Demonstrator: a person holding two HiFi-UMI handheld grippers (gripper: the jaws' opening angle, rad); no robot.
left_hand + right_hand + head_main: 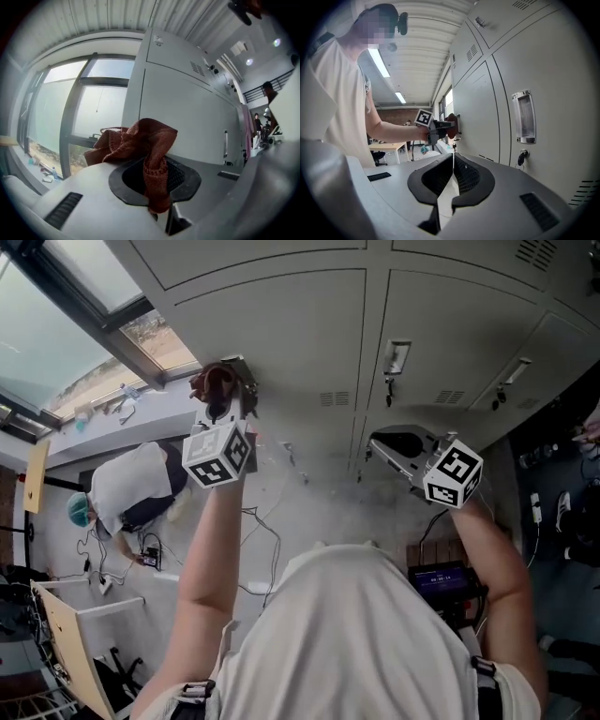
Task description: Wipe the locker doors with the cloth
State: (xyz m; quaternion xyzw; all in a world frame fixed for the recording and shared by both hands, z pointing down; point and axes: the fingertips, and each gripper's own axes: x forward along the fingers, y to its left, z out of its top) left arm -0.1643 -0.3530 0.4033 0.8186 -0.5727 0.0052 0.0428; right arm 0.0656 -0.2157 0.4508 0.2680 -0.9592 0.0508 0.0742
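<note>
Left gripper [225, 397], ten o'clock in the head view: jaws pinch one narrow fold of the red cloth [143, 140], the rest bunched loose above them, at the locker door [281, 324]; contact unconfirmed. Risk: wiping drag may pull the fold free. Right gripper [452, 174], two o'clock: jaws pressed together, empty, near a door handle [524, 117]; could strike it.

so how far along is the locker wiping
Done: the cloth is picked up, clamped in the left gripper. In hand: it is held up at a locker door, apparently touching it. Left: the doors show no visible wiped marks, so most wiping may remain. The right gripper is shut and empty.
</note>
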